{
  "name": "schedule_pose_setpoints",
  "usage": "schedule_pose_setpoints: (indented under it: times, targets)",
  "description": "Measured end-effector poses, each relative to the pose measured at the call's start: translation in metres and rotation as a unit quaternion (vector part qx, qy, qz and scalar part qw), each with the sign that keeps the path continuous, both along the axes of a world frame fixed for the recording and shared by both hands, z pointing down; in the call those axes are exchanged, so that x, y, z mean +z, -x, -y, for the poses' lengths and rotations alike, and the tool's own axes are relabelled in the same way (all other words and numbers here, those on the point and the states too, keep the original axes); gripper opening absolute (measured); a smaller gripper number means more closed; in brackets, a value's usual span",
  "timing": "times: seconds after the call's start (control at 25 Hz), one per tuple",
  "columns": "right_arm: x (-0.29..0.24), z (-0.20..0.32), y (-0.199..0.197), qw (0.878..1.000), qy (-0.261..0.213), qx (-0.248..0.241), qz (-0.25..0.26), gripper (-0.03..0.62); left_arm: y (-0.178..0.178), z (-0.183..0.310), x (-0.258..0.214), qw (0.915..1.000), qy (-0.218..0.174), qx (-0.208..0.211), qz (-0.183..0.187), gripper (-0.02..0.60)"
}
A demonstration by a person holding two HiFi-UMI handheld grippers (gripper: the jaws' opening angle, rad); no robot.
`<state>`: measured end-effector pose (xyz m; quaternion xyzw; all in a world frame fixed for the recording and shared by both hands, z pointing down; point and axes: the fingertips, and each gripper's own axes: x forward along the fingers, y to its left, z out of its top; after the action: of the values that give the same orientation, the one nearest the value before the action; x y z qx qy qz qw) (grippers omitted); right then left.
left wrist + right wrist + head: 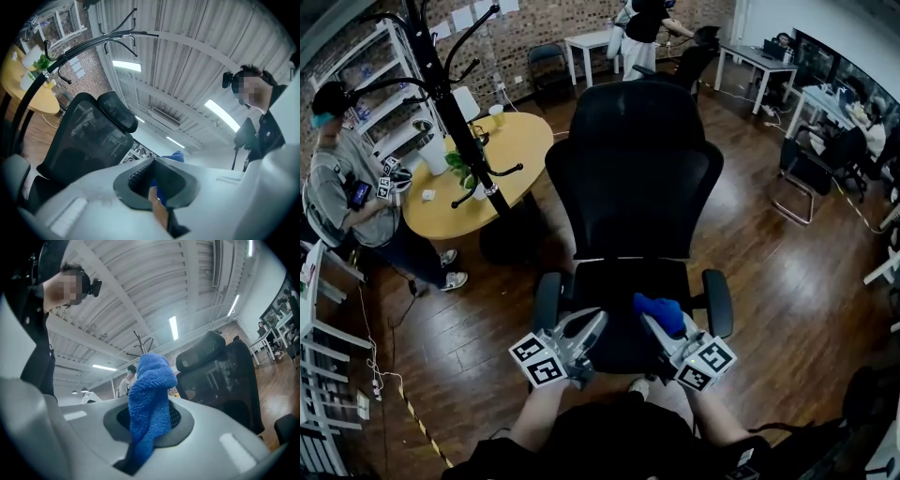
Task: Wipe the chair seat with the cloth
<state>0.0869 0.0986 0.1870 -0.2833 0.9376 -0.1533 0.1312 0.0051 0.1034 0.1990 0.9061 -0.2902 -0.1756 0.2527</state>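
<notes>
Cloth: the blue cloth (662, 312) sits at the right front of the black chair seat (609, 281). I cannot tell if it touches the seat.
Right claw: the right gripper (652, 324) is squeezed tight on the cloth, which hides the jaw tips.
Left claw: the left gripper (598, 320) has its jaws pressed together with nothing between them.
Hidden: both claws cover the front edge of the seat.
Hard to see: something blue shows past the left jaws, too small to tell what it is.
</notes>
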Motion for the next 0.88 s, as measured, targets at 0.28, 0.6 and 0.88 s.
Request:
schedule_pose_setpoints:
  times: [0.28,0.6,0.88]
  targets:
    - [-0.005,-0.069,0.003,0.999,-0.008,0.039,-0.015,0.038,0.005,-0.064,-0.015,0.9989,-0.032,0.033,-0.009,-0.003]
    - [-0.007,-0.131,0.019,0.999,-0.004,0.04,-0.029,0.038,0.035,-0.123,-0.007,0.9994,-0.017,0.026,-0.014,-0.003]
    - [-0.015,-0.138,0.016,0.999,-0.011,0.035,-0.022,0.038,0.027,-0.13,-0.012,0.9993,-0.028,0.008,-0.023,-0.003]
